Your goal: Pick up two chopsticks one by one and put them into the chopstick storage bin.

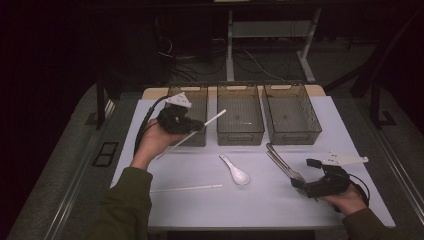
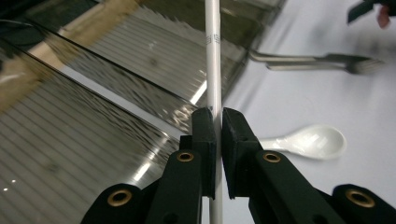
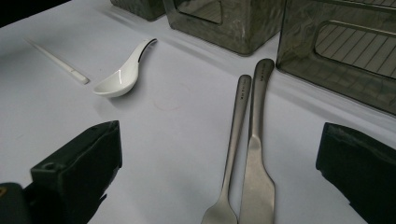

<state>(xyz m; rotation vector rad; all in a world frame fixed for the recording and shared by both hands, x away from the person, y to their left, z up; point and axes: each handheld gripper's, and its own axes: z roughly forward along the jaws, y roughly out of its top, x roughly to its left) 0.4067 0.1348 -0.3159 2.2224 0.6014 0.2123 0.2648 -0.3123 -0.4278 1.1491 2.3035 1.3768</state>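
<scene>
Left gripper [image 2: 214, 140] clamps a white chopstick [image 2: 213, 56] above the left bin [image 1: 192, 107]; right gripper [image 3: 219, 177] stands wide open over a metal fork [image 3: 236, 135] and knife [image 3: 258, 154]; high view adds a second chopstick [image 1: 187, 188] near the white spoon [image 1: 236, 171].

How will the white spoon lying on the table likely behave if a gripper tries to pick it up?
The white spoon looks glossy, like glazed ceramic, so it may slip between hard jaws and could chip if dropped. It rests on its rounded bowl with the handle angled up, so a nudge would probably rock or pivot it. It looks rigid.
</scene>
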